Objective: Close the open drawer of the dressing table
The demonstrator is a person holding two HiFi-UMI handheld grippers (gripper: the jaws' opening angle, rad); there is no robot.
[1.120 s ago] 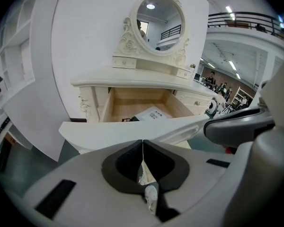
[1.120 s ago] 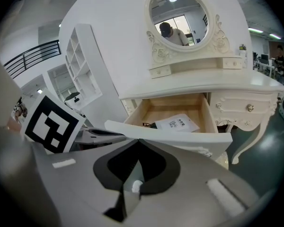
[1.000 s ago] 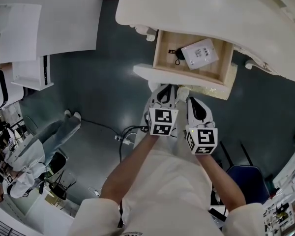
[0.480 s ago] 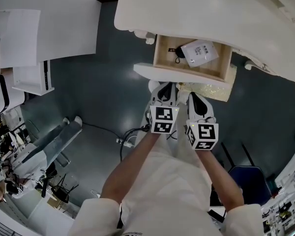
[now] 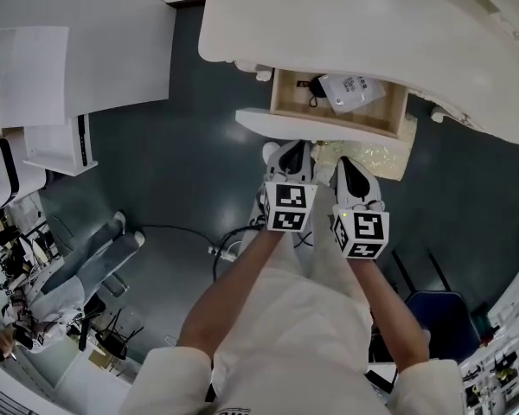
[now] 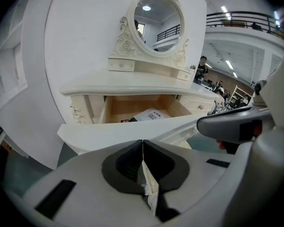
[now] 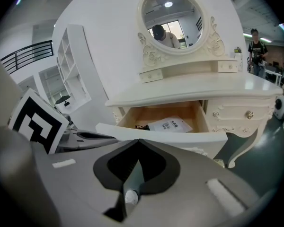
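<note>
The open drawer [image 5: 329,130] of pale wood with a white front panel sits at upper centre of the head view, pulled partly out from under the white dressing table top [image 5: 355,33].

Nearest the camera, at the bottom of that view, two bare forearms reach up the frame from a white-clothed body. Each ends in a white two-jaw gripper carrying a black-and-white marker cube. The left gripper [image 5: 292,154] and the right gripper [image 5: 344,164] lie side by side at frame centre, pointing at the drawer front. Their tips are just short of it or on it; contact cannot be made out.

In the left gripper view the left gripper [image 6: 142,143] has its black pads pressed together along one seam, with nothing held. In the right gripper view the right gripper [image 7: 138,143] is likewise closed at the tips and empty.

Beneath the drawer a crinkled clear plastic sheet [image 5: 376,156] lies on the dark grey-green floor [image 5: 190,162].

Beyond the white front panel [image 6: 132,129] [image 7: 170,135], a flat white packet with a printed label [image 5: 350,91] [image 7: 170,125] lies in the drawer. A small black corded item [image 5: 314,89] lies just beside it.

Farthest, an oval mirror in a carved white frame [image 6: 158,15] [image 7: 176,18] stands on the table.
</note>
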